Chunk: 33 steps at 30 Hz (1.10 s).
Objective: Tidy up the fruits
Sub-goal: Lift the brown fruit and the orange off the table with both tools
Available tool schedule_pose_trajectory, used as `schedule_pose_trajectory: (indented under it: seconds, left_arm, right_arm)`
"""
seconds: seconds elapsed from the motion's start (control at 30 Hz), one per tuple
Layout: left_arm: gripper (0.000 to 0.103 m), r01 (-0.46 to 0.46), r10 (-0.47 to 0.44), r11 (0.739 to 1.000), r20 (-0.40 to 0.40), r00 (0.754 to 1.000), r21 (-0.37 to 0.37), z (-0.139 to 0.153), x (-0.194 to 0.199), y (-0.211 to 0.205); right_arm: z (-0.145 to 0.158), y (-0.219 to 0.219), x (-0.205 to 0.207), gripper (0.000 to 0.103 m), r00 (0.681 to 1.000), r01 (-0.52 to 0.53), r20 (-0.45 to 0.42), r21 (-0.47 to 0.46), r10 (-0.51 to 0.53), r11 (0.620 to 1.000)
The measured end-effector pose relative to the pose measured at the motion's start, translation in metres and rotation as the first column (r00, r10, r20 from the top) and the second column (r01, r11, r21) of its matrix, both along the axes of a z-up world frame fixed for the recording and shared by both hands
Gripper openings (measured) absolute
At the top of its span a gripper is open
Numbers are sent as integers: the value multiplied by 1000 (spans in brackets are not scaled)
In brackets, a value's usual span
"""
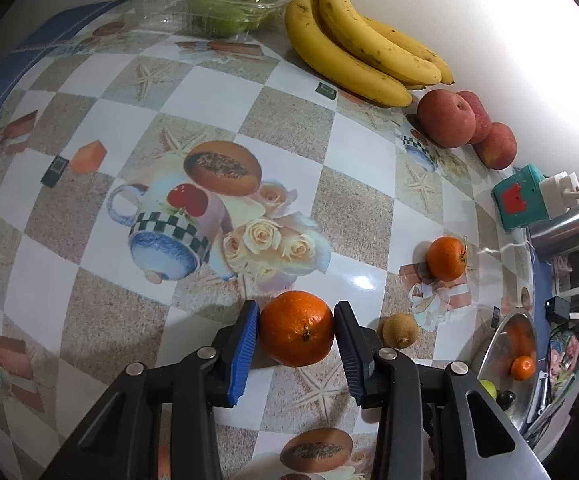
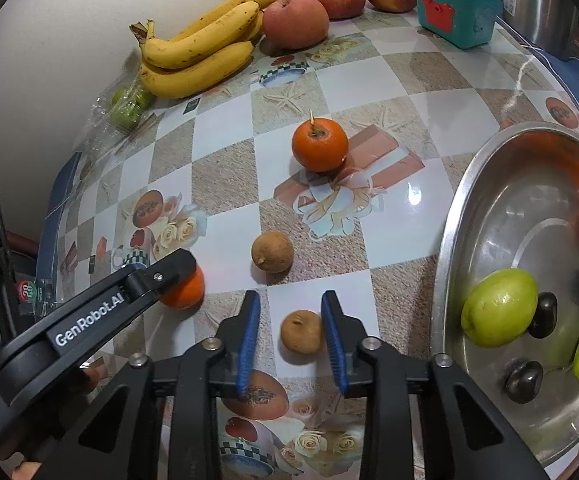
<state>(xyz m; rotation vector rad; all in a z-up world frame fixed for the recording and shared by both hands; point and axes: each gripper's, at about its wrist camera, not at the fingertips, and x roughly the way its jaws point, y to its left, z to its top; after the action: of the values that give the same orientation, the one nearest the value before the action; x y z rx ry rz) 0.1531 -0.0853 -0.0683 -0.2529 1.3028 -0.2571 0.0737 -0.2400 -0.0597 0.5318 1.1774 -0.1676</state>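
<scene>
In the left wrist view a large orange [image 1: 295,328] sits on the patterned tabletop [image 1: 169,120], and my left gripper [image 1: 297,308] is shut on it, a blue pad pressed to each side. In the right wrist view one left finger [image 2: 169,268] shows over that orange [image 2: 185,290]. My right gripper [image 2: 290,298] is open around a small brown fruit [image 2: 301,332]. That fruit rests on the table close to the right pad, with a gap at the left pad. A steel bowl [image 2: 469,208] at the right holds green fruits, dark fruits and a small orange.
Another small orange [image 2: 320,144] and a second brown fruit [image 2: 272,252] lie loose mid-table. Bananas [image 2: 201,52], red apples [image 2: 295,20] and a clear box of green fruit [image 1: 221,12] line the wall. A teal box [image 2: 457,12] stands at the back right.
</scene>
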Motion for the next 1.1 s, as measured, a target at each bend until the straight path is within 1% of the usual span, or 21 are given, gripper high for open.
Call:
schedule_pose_trajectory:
  seconds: [0.2, 0.4, 0.63, 0.7, 0.77, 0.8, 0.87, 1.0, 1.1]
  left_arm:
    - [41, -17, 18, 1000, -15, 1000, 21, 7, -5, 7]
    - [41, -30, 30, 999, -6, 1000, 12, 18, -10, 12]
    - [41, -37, 37, 999, -8, 999, 3, 21, -10, 12]
    - [41, -39, 39, 999, -9, 999, -3, 21, -10, 13]
    - [41, -39, 39, 999, -6, 999, -7, 23, -10, 14]
    - [41, -40, 40, 999, -3, 999, -6, 24, -10, 14]
    - [41, -40, 40, 999, 1, 999, -7, 26, -11, 14]
    - [41, -43, 43, 999, 10, 999, -12, 30, -11, 15]
    - [41, -46, 46, 999, 16, 999, -17, 33, -11, 15]
  right_arm:
    - [-4, 6, 2, 37, 999, -30, -30, -26, 29, 999]
    - [-13, 6, 2, 36, 998, -27, -64, -40, 25, 999]
    - [-13, 6, 1, 36, 998, -24, -61, -43, 22, 999]
    - [-13, 5, -1, 34, 998, -24, -58, -37, 21, 999]
    - [-13, 4, -2, 28, 999, -18, -50, -17, 17, 1000]
    - [-12, 4, -2, 27, 999, -18, -46, -13, 17, 1000]
    - [-11, 3, -2, 27, 999, -14, -42, -14, 14, 1000]
    - [-3, -2, -6, 27, 1000, 5, -8, 22, -5, 1000]
    - [7, -3, -8, 27, 1000, 13, 16, 8, -13, 1000]
